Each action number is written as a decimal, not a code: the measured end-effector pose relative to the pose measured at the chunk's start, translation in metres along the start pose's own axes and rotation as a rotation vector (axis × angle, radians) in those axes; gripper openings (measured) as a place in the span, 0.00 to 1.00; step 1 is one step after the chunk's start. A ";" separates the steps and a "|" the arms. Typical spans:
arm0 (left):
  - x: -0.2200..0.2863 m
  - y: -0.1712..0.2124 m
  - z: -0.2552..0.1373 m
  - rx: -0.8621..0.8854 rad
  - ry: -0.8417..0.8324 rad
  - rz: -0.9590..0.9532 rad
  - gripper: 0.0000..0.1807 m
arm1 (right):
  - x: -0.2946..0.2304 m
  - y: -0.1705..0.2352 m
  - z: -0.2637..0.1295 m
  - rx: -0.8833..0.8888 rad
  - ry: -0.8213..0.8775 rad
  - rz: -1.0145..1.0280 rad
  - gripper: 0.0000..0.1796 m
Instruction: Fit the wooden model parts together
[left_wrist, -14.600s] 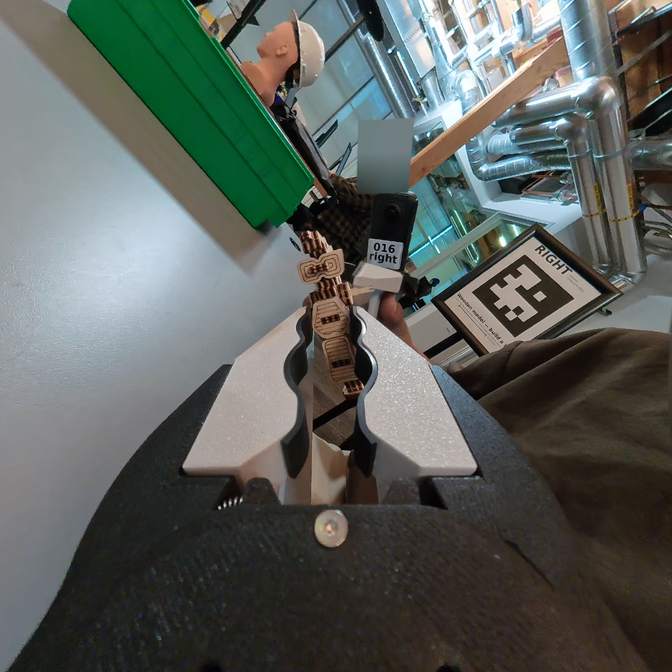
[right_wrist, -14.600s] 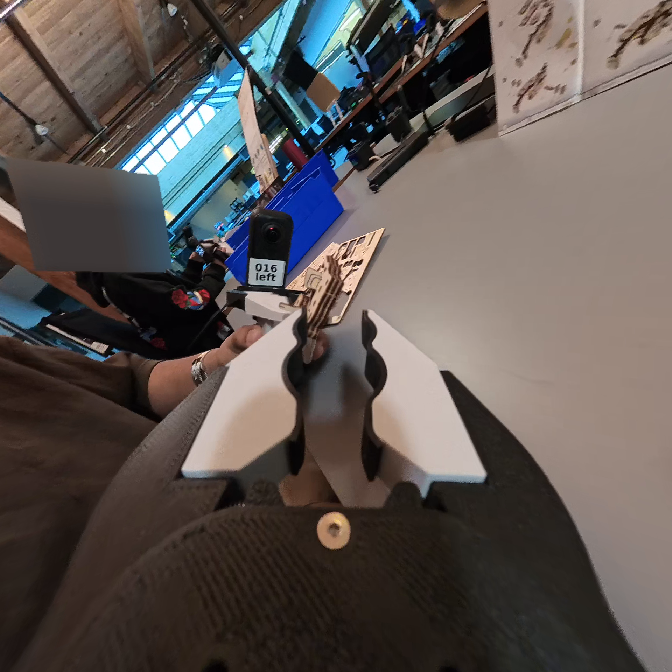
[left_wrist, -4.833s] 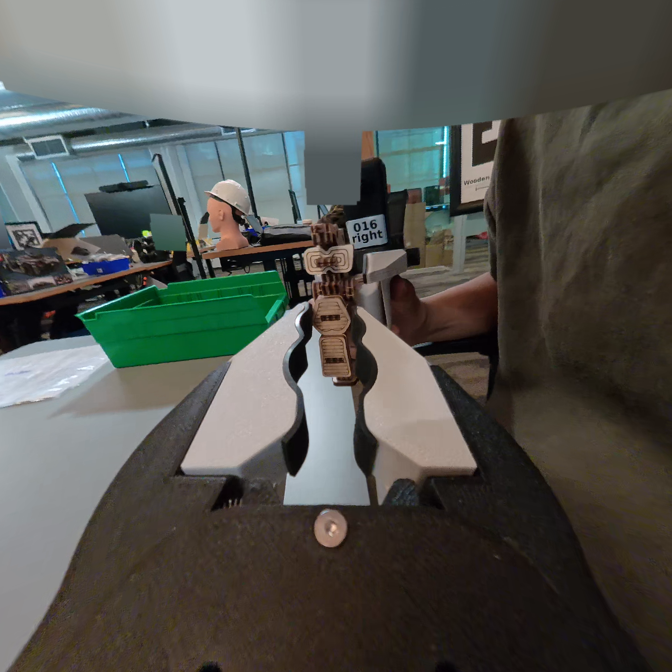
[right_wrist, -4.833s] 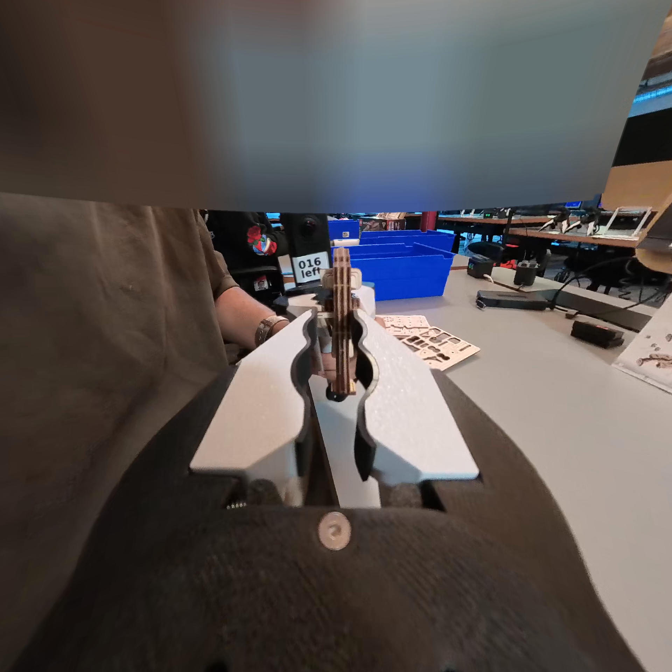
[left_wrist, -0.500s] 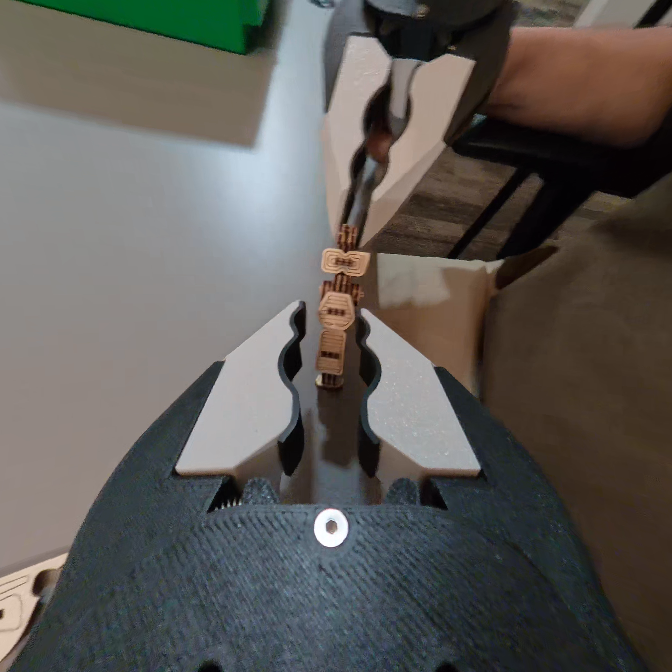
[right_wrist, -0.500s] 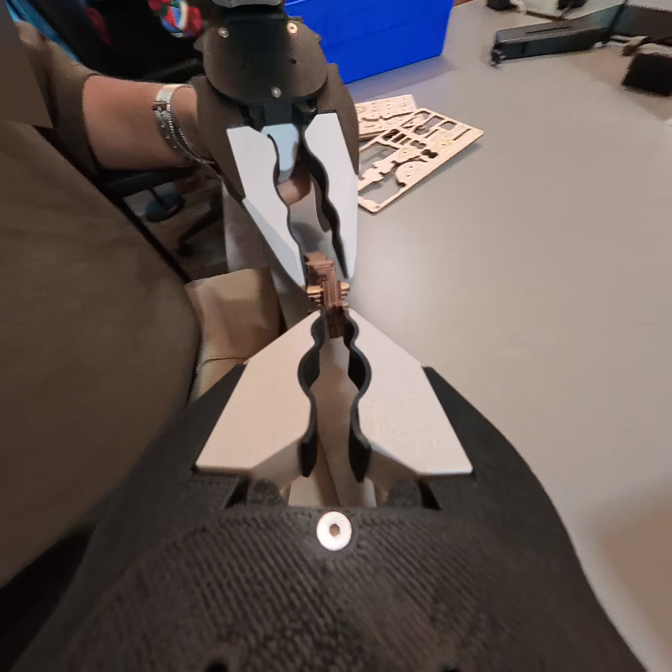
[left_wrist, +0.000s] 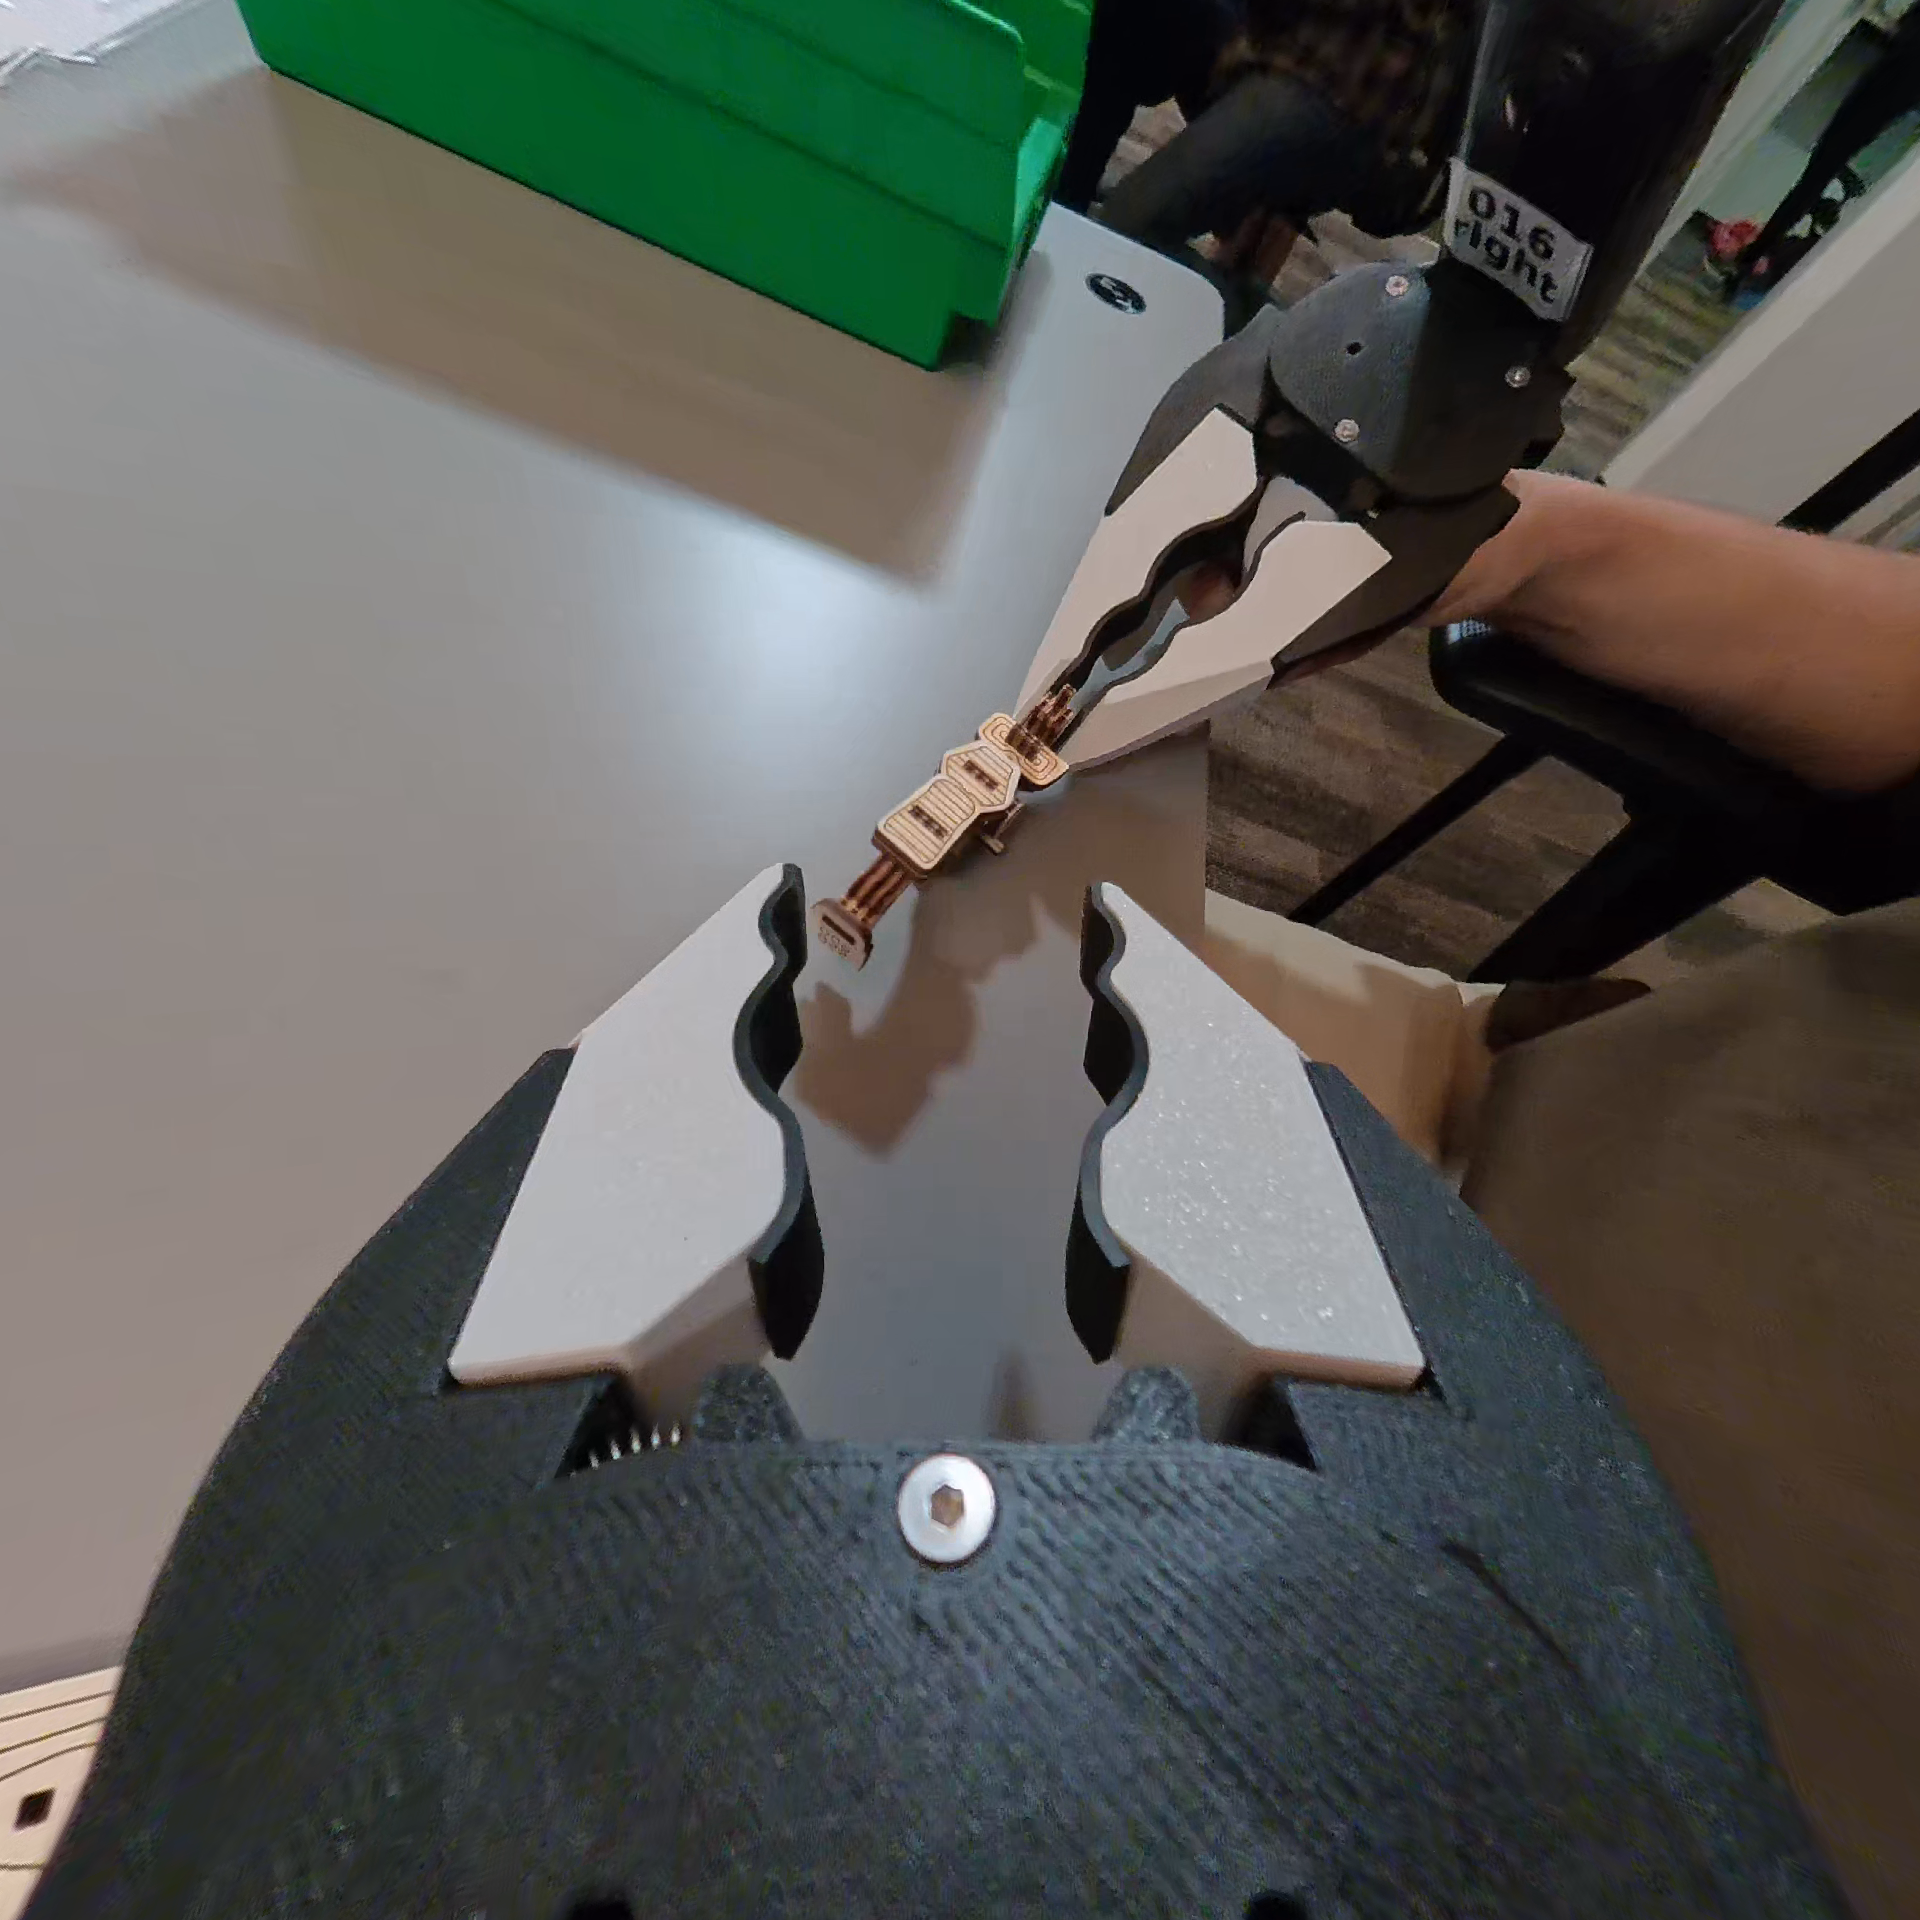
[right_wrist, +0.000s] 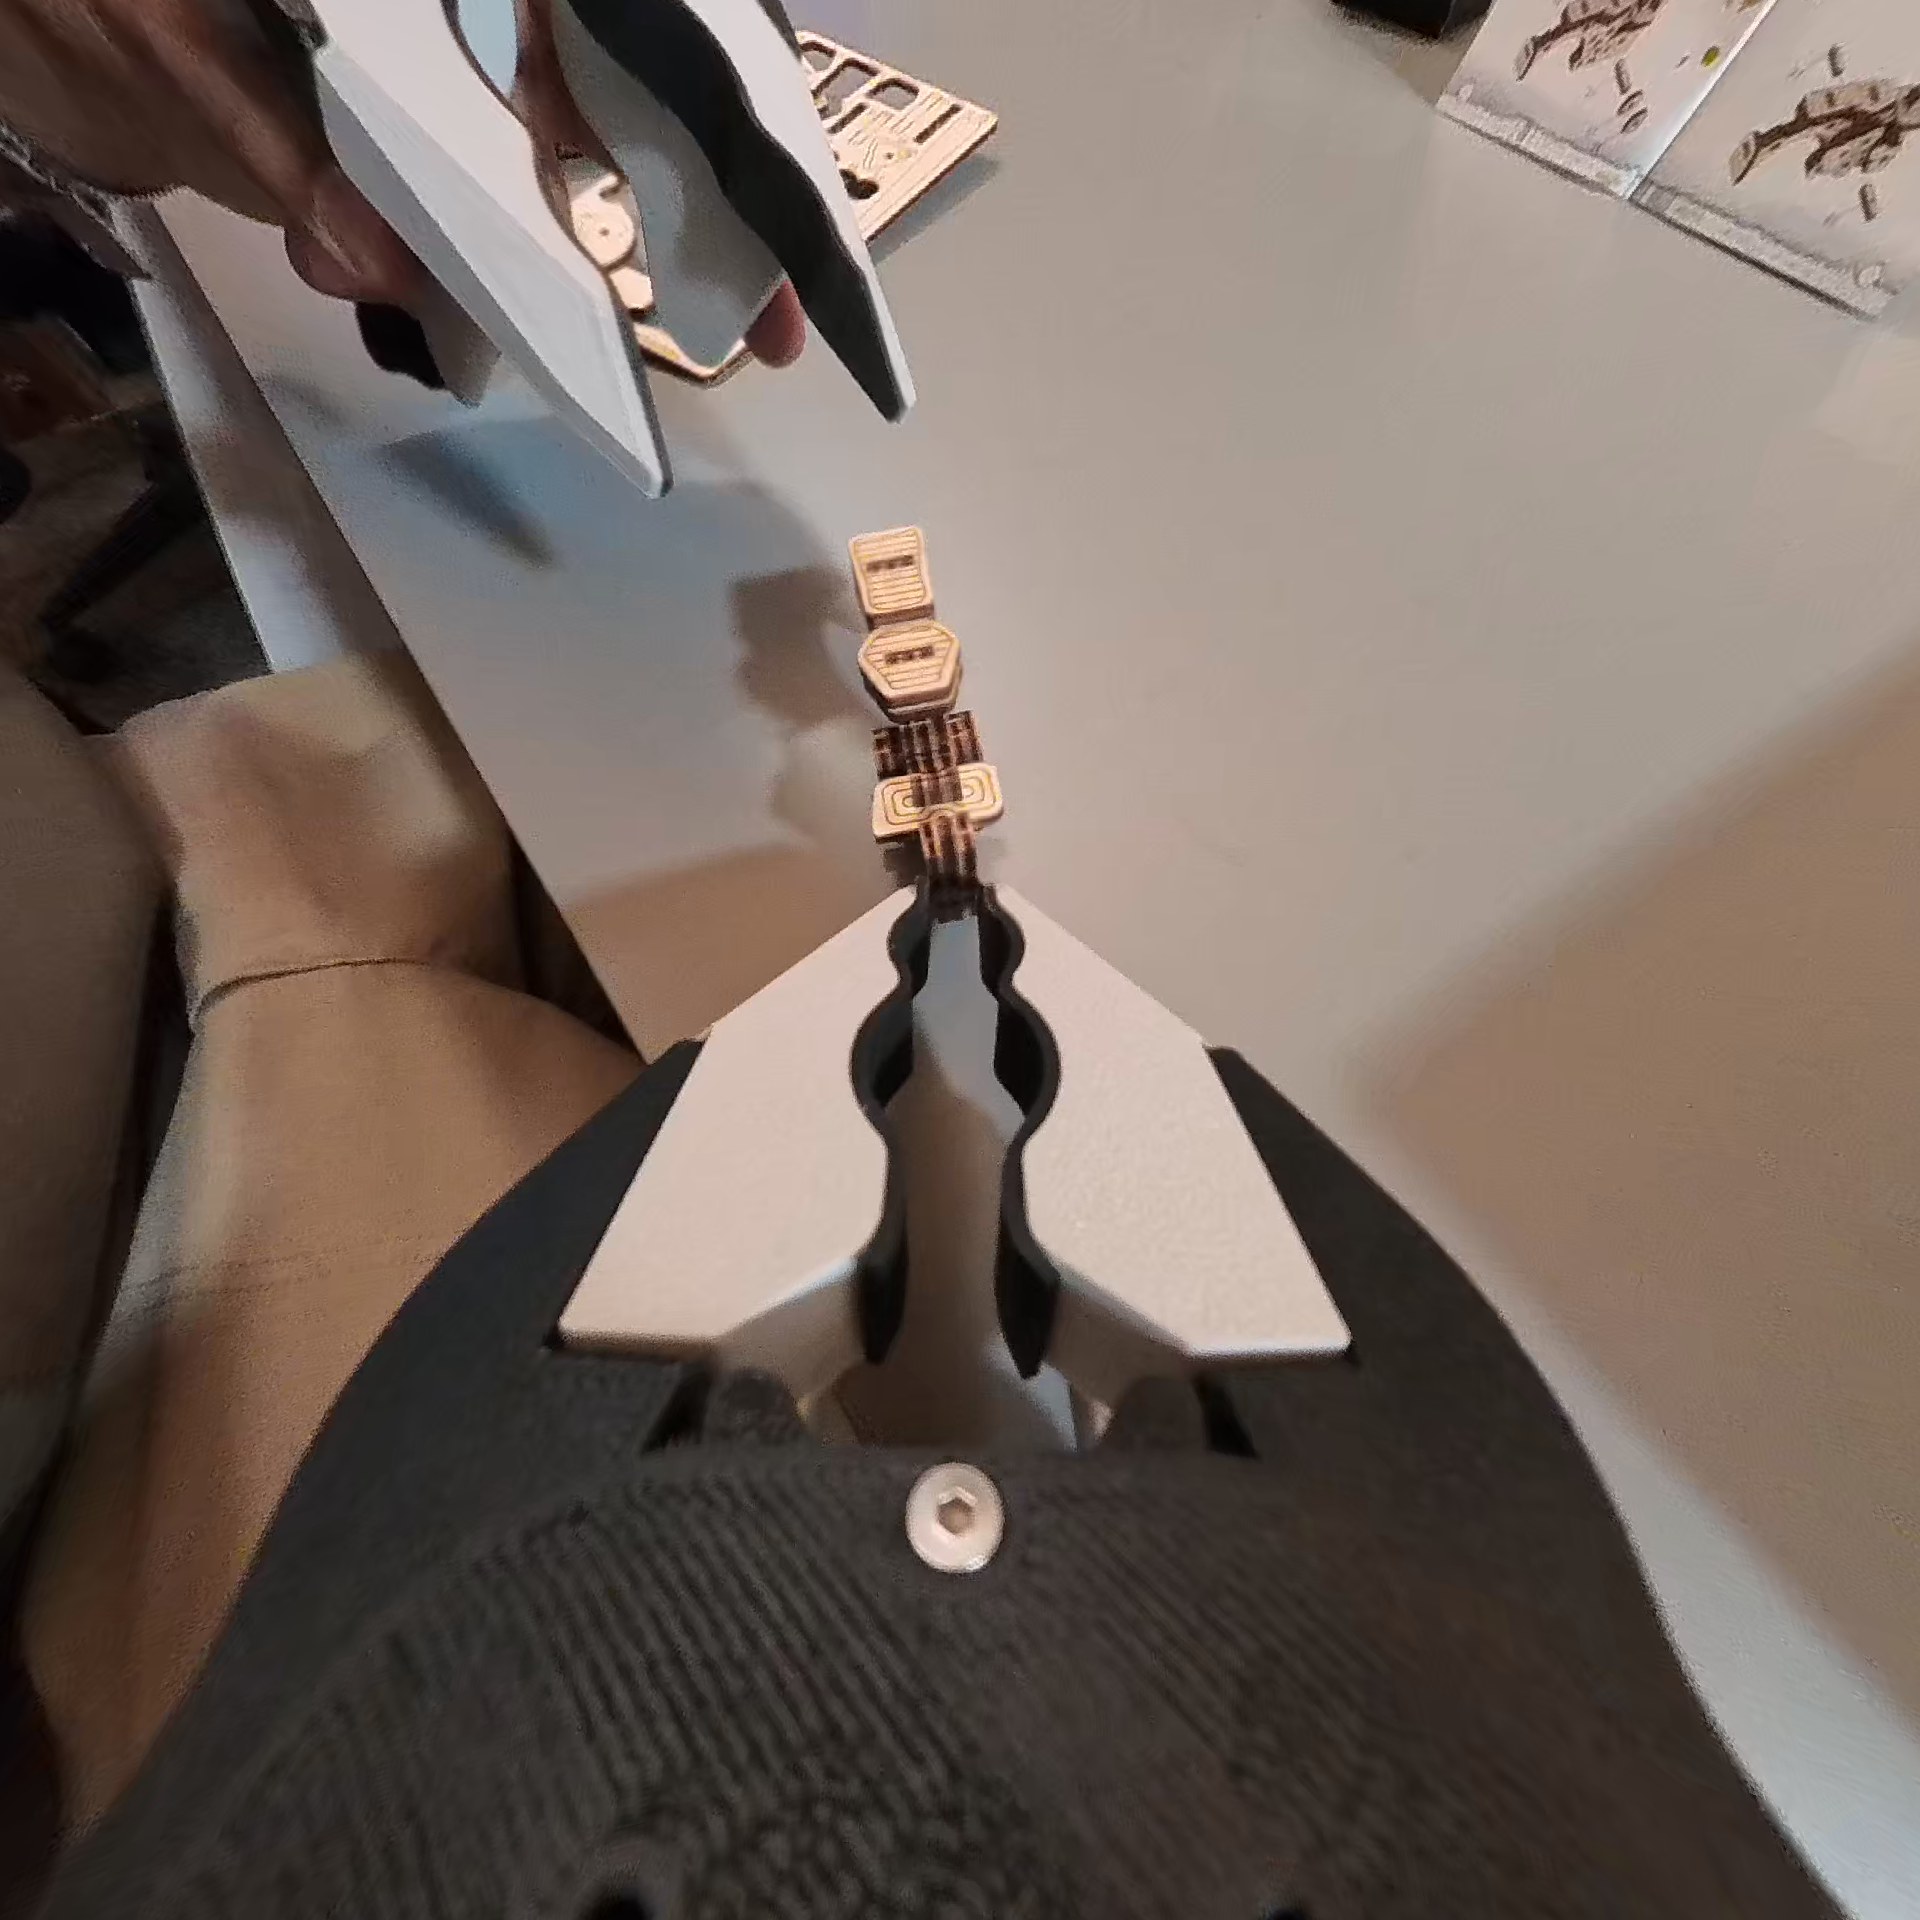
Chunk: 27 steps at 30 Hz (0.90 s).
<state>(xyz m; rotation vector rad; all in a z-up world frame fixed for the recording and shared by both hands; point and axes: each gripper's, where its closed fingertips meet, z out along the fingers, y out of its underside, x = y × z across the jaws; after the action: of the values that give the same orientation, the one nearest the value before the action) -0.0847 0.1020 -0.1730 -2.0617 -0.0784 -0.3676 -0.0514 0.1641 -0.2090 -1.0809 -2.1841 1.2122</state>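
A: Where does the wooden model (left_wrist: 948, 808) sit?

B: Over the grey table (left_wrist: 416, 644), one end pinched in the right gripper (right_wrist: 943, 896), whose fingertips are closed on it. The left gripper (left_wrist: 940, 914) gapes wide, holding nothing, the model's free end just beside one fingertip.

A: What does only the right wrist view show?

B: A cut-out wooden sheet (right_wrist: 894, 156) and printed instruction pages (right_wrist: 1714, 145). The left wrist view alone shows a green bin (left_wrist: 675, 135).

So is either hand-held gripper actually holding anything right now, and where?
The right hand-held gripper pinches the wooden model by its narrow end, over the table. The left hand-held gripper is open and empty.
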 end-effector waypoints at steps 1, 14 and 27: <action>-0.001 0.000 0.000 0.004 -0.004 -0.004 0.28 | 0.001 -0.001 0.001 0.003 0.002 0.000 0.04; 0.006 0.013 -0.007 -0.022 -0.012 -0.018 0.24 | 0.003 0.003 0.008 -0.062 0.006 0.008 0.13; 0.008 0.006 -0.027 0.109 0.033 -0.042 0.21 | 0.032 -0.084 -0.051 0.413 0.060 0.113 0.31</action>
<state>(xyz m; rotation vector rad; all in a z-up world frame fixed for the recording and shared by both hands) -0.0820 0.0748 -0.1632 -1.9479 -0.1193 -0.4140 -0.0724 0.1892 -0.1108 -1.0545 -1.7399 1.5707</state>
